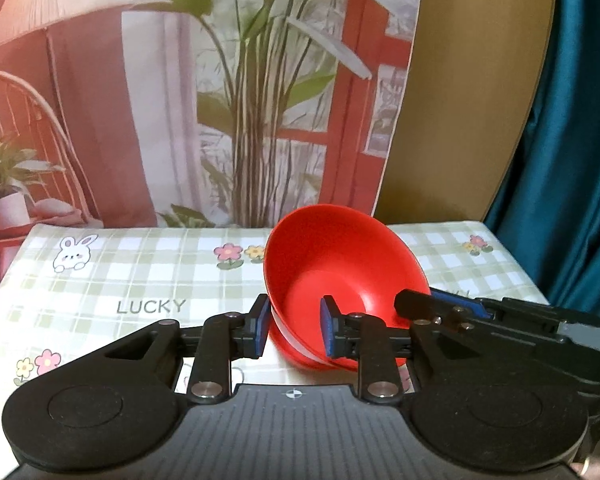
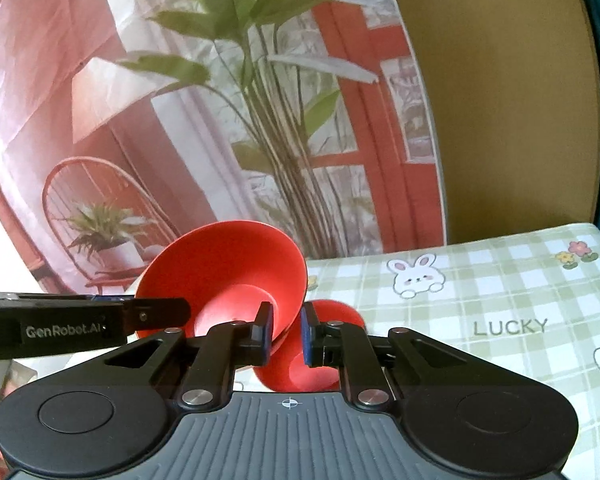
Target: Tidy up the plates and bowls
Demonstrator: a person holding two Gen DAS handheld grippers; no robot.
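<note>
Red plastic fills the gap between my fingers: my left gripper has its jaws around the near rim of the tilted red bowl, one pad inside, though I cannot tell if they press it. My right gripper pinches the opposite rim. The bowl's base hides behind my fingers. It holds nothing. Checked tablecloth stretches bare to the left; a printed backdrop closes the far edge.
</note>
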